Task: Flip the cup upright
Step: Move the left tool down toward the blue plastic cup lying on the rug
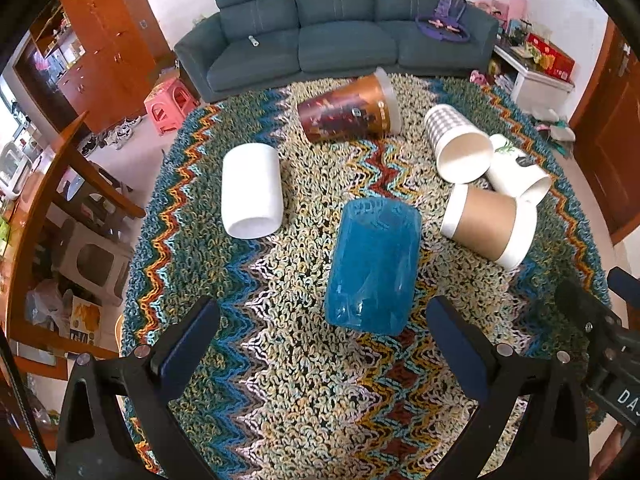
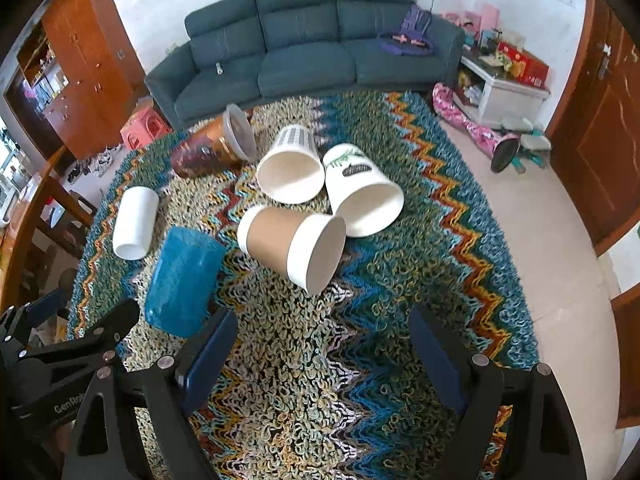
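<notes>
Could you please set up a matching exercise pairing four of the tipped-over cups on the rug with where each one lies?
Things:
1. blue plastic cup
2. plain white cup
3. brown-sleeved paper cup
4. dark printed cup with clear lid

Places:
A. farthest back, nearest the sofa
B. alone at the left side of the rug
C. touching the leaf-print paper cup
D. directly ahead of the open left hand-held gripper

Pairs: 1-D, 2-B, 3-C, 4-A
</notes>
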A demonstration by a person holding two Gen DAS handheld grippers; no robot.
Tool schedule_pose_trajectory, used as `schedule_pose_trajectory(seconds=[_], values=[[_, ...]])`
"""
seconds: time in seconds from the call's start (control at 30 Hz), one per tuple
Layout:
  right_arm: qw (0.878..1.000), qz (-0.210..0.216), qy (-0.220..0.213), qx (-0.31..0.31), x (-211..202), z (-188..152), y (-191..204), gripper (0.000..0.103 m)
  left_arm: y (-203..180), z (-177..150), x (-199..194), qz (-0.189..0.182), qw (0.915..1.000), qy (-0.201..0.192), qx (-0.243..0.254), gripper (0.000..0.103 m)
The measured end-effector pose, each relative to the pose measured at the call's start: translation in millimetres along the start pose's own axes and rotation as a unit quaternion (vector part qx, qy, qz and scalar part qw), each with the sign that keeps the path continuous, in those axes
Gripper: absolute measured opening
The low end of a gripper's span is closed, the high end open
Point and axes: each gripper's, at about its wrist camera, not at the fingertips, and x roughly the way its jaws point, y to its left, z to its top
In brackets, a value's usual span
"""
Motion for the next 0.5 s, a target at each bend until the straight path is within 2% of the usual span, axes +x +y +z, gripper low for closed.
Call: schedule_pose_trajectory(seconds=[0.5], values=[[0.999, 0.012, 0.027, 0.015, 35, 4, -9, 0.088, -11, 14, 49, -0.013, 0.9989, 0.043, 0.008, 0.103]])
